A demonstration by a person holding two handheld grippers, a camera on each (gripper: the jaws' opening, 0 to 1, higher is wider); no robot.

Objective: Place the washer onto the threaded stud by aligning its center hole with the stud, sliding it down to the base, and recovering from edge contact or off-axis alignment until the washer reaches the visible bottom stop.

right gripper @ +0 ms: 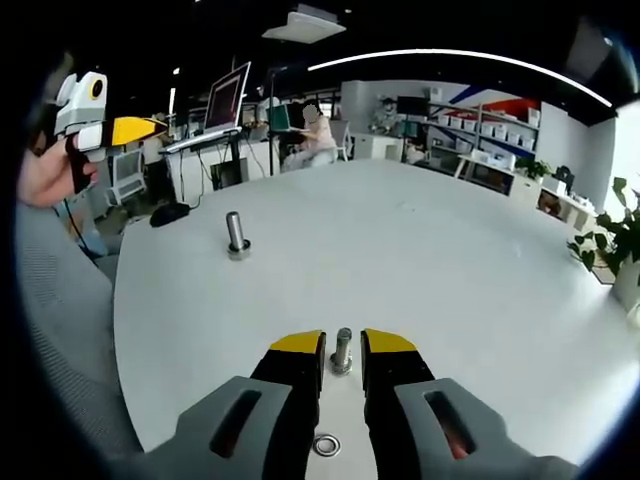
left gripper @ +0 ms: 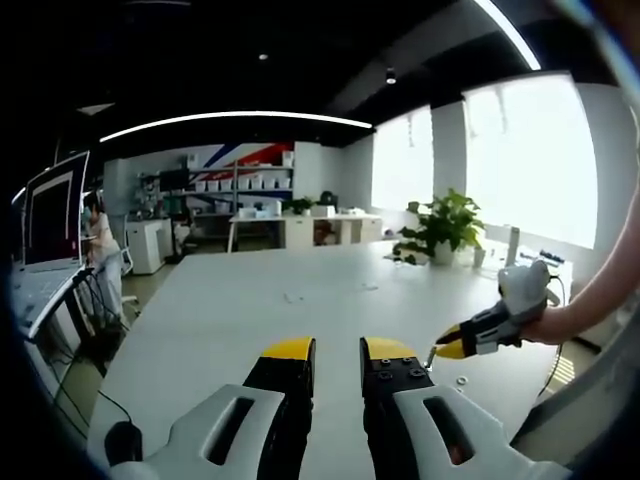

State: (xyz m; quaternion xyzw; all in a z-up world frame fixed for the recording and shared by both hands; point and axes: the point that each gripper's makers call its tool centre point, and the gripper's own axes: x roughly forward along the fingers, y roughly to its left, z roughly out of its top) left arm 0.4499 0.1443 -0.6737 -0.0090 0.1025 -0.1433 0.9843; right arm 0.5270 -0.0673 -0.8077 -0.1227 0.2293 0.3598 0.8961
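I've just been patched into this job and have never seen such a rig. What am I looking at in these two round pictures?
There is no robot here. A person holds a pair of tongs in each hand, and a camera rides on each pair, looking along its yellow-tipped jaws. The left gripper view shows the left tongs, open and empty, over a white table. The right tongs come in from the right, held by a hand. The right gripper view looks along the right tongs, also open. A short stud stands at their tips, and a washer lies flat between the jaws. A second stud stands further off. Nothing is held.
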